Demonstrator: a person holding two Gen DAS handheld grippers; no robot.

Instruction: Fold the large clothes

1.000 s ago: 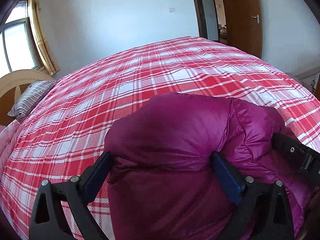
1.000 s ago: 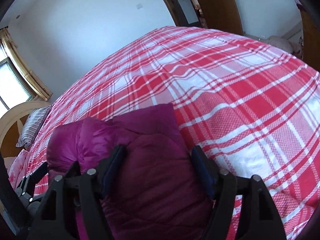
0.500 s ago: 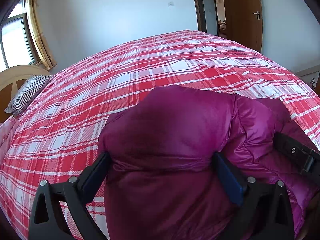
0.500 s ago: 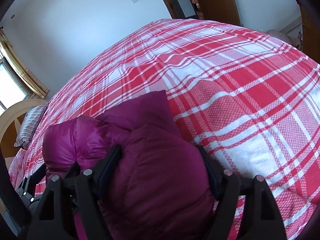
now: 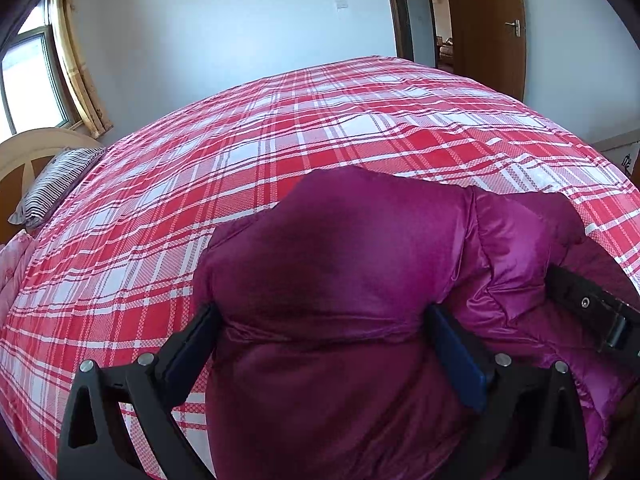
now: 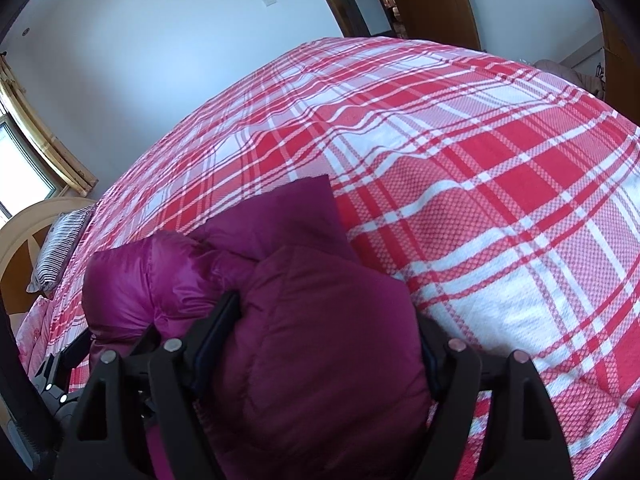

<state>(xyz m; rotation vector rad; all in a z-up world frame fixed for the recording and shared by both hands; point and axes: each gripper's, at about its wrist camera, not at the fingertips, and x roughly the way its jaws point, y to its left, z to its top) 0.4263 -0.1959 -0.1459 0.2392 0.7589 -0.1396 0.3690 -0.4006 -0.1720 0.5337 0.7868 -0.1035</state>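
Here each hand-held gripper (image 5: 324, 320) (image 6: 328, 320) clamps the magenta jacket (image 5: 360, 260).

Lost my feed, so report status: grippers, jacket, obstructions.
Left gripper and right gripper each clamp a bulky fold of the purple puffer jacket. Jacket bunched on plaid bedspread. Nothing in the way.

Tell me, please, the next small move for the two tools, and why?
Probably lower the purple jacket flat onto the bed, then release. The left tool and the right tool both clamp its puffy bulk, which bulges up between them.
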